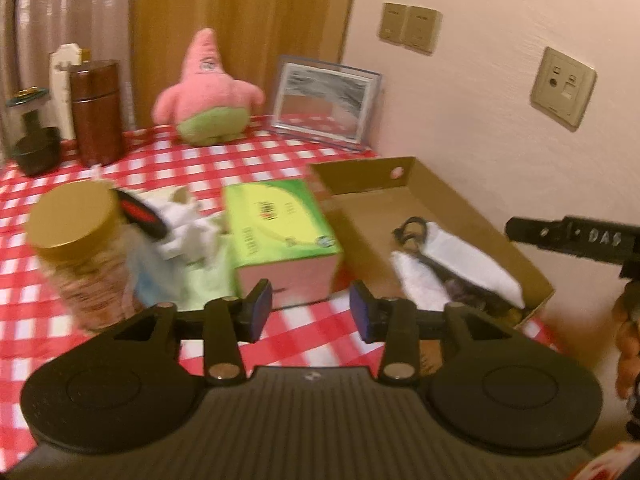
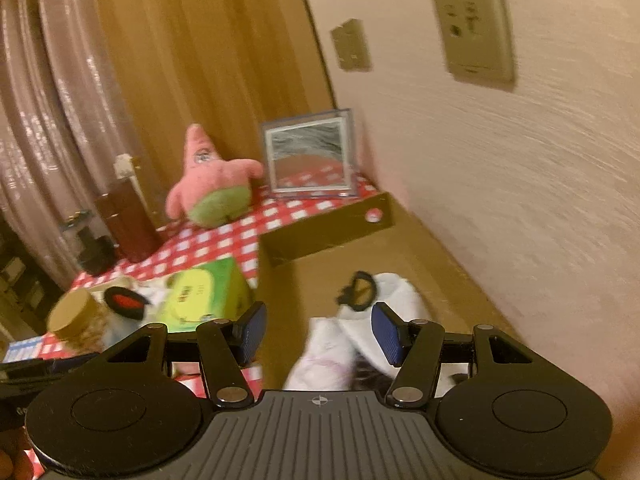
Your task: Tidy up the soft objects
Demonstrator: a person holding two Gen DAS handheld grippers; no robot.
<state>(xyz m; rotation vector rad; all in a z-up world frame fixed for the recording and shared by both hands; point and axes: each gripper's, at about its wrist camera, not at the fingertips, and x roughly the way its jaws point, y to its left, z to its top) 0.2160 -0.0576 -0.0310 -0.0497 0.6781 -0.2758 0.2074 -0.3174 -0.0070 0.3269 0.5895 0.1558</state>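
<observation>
over the cardboard box (image 2: 328, 236): white cloths (image 2: 396, 292) already inside. both grippers, left (image 1: 311, 309) and right (image 2: 319, 330), spread, empty. white pile (image 1: 182, 228) and pink plush (image 1: 206, 92) left on table.

Two matching black grippers, blue-padded fingers

Left gripper (image 1: 311, 304) and right gripper (image 2: 319, 330): ribbed grey bodies, round black discs at four and eight o'clock, silver screws on the linkages.

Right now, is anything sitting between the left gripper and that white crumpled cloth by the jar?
Yes. The green tissue box stands just ahead of the open left gripper, and the white crumpled cloth lies behind its left edge, pressed against the gold-lidded jar. Approaching from the left of the box looks clearer.
</observation>
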